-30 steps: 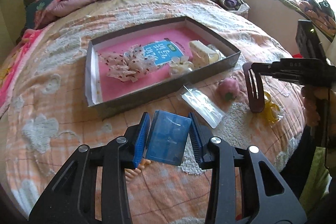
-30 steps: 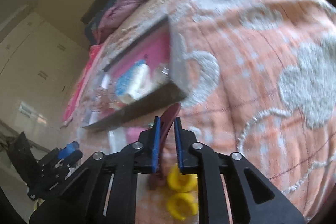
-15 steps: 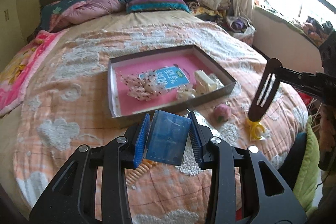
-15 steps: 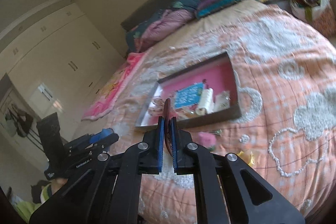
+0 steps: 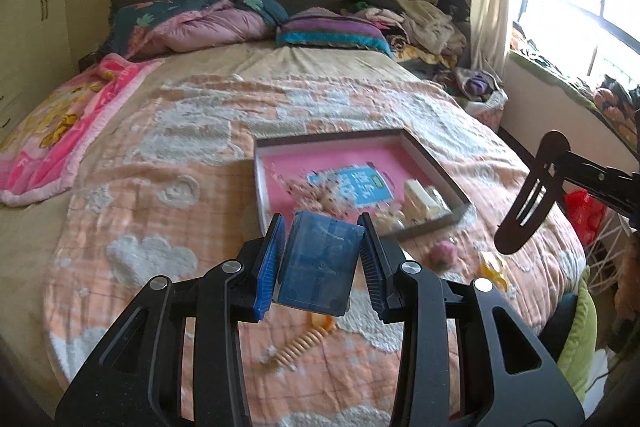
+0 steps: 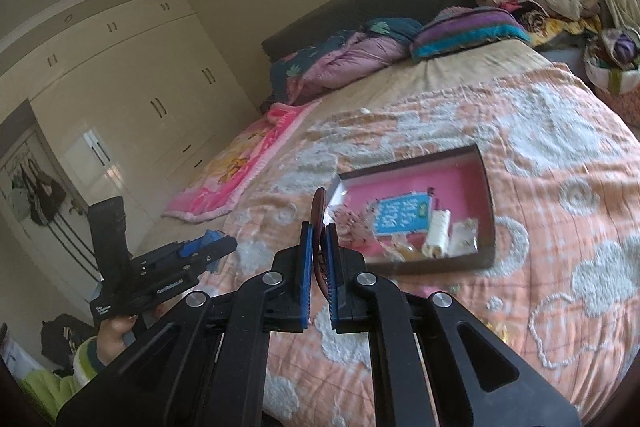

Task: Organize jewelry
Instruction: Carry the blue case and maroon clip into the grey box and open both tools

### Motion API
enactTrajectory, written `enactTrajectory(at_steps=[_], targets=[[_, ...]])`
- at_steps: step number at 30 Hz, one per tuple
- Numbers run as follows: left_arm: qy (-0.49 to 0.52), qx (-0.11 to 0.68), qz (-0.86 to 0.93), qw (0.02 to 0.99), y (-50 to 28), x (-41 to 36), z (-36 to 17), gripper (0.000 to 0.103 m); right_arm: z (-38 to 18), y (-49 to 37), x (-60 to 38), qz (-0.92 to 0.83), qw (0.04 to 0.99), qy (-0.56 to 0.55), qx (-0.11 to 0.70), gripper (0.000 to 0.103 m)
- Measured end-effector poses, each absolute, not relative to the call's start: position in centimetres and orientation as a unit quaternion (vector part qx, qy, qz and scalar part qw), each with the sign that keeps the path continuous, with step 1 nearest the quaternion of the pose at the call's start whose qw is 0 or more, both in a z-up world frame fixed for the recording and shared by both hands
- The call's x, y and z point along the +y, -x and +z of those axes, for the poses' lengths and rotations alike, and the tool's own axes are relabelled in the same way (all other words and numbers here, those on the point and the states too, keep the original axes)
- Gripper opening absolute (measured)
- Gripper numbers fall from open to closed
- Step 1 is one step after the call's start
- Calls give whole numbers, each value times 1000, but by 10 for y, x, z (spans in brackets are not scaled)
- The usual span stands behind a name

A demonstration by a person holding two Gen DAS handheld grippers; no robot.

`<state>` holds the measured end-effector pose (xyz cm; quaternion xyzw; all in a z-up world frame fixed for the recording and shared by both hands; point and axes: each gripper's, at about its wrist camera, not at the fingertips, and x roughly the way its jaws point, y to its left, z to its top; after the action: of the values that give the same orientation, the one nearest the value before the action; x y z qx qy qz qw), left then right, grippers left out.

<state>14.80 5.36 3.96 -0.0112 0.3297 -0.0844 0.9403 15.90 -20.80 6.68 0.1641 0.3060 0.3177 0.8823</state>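
The left tool [image 5: 322, 259] has matt black plastic arms, ribbed blue pads and bright metal pivot screws; between its pads sits a translucent blue plastic box [image 5: 318, 267] with a smooth, slightly glossy face. The right tool [image 6: 319, 259], of the same build, grips a dark brown hair clip [image 5: 528, 193] with a smooth, dull sheen. Beyond both tools, the bedspread [image 5: 168, 163] is rough, tufted peach cloth, and the tray [image 5: 434, 163] looks like cardboard with a pink paper lining.
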Motion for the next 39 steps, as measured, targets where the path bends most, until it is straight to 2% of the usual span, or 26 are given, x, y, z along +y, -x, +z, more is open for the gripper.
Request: enactTrajectory(at_steps=[15,22,39], targets=[[8,311,-95,946,-210,44,64,29,118,-206,-190,319,899,-150,261,6],[3,317,-108,942,-236,27,61,29,123,-230,-207,289,910,-154,254,6],[-16,381,-110,918,-283,1,-11,29,74,-290,-250,224,915,-179,283,6]])
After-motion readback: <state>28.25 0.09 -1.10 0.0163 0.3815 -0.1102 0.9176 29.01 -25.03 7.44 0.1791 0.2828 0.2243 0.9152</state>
